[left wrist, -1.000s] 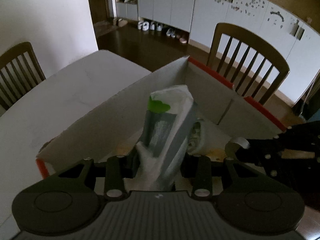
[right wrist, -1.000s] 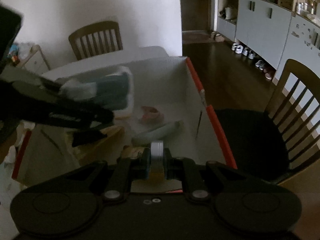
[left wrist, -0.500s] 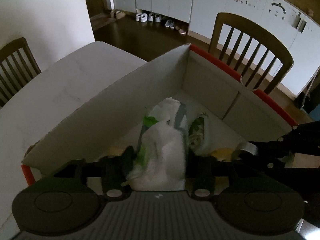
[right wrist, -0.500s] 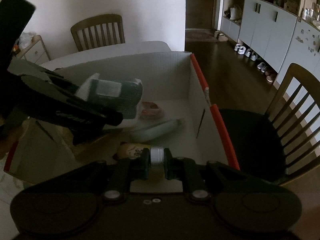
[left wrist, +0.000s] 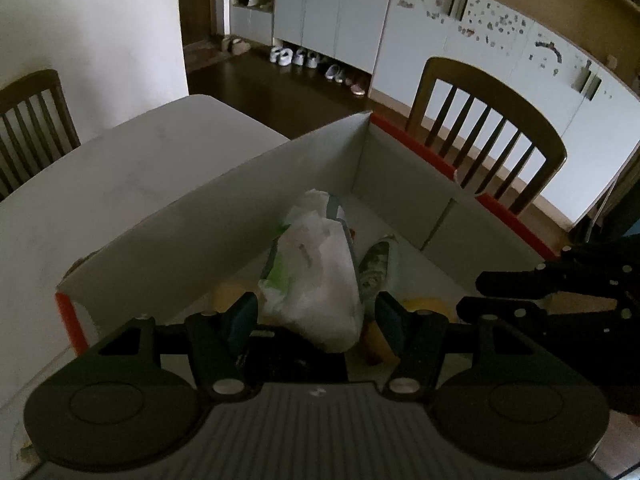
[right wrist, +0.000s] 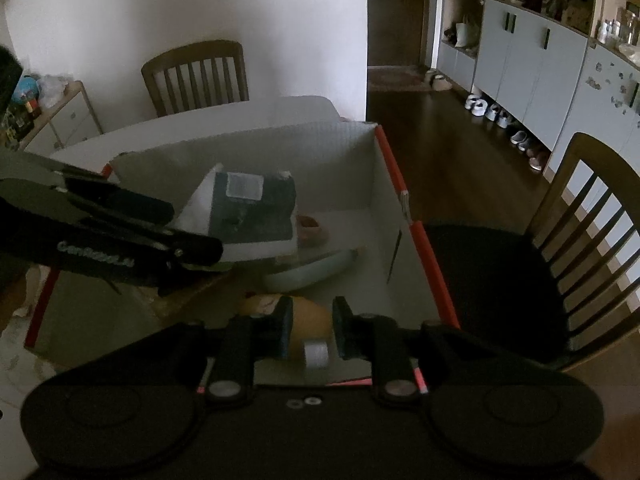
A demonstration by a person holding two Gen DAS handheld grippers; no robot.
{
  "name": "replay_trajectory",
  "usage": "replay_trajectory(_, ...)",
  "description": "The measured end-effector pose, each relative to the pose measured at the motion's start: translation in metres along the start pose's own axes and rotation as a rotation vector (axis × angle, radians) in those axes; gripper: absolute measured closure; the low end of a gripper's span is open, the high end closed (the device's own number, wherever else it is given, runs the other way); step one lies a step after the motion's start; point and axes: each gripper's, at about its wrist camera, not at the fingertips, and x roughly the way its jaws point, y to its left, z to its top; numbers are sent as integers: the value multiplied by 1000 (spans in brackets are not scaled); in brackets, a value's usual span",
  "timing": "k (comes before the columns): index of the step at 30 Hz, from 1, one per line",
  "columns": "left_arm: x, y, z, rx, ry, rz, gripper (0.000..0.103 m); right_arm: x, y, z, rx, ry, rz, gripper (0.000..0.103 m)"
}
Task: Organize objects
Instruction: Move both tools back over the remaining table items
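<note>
A white cardboard box with red edges (left wrist: 404, 136) (right wrist: 394, 168) stands on the white table. My left gripper (left wrist: 314, 316) is open above the box, its fingers apart on either side of a white and green wipes pack (left wrist: 316, 276) that lies in the box. The pack also shows in the right wrist view (right wrist: 252, 212), dark face up. My right gripper (right wrist: 310, 330) is open over the box's near end. A small roll of tape (right wrist: 317, 354) lies below, between its fingers. A yellow object (right wrist: 308, 320) lies beside the roll.
A pale tube (right wrist: 316, 270), a pink item (right wrist: 310, 226) and a patterned packet (left wrist: 378, 260) lie in the box. Wooden chairs (left wrist: 484, 136) (right wrist: 196, 76) stand around the table (left wrist: 120, 168). Cabinets (left wrist: 500, 36) line the far wall.
My left gripper lowered the wipes pack into the box and opened, letting it go. My right gripper opened and released the tape roll, which now lies in the box.
</note>
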Motion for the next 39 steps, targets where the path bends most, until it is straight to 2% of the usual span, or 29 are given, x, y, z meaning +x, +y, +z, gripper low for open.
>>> replay_trajectory(13, -48, 3, -23, -57, -101, -11, 39, -29, 23, 3, -11, -49, 42, 81)
replay_trajectory(19, -78, 15, -45, -94, -141, -2, 39, -41, 42, 1, -12, -69, 59, 78)
replay_trajectory(21, -86, 20, -51, -104, -152, 4, 39, -44, 49, -1, -12, -72, 67, 73)
replay_trajectory(23, -95, 25, -58, -113, -158, 13, 39, -48, 57, -2, -16, -79, 63, 52)
replay_trajectory(25, -104, 29, -67, -121, -169, 18, 39, -51, 65, -4, -17, -90, 69, 43)
replay_trajectory(27, -113, 34, -74, -130, -174, 21, 29, -53, 74, -5, -19, -88, 70, 41)
replay_trajectory(28, -118, 36, -79, -133, -180, 21, 28, -54, 78, -5, -18, -88, 69, 40)
replay_trajectory(39, -164, 66, -130, -175, -214, 15, 22, -60, 132, -15, -26, -82, 100, 23)
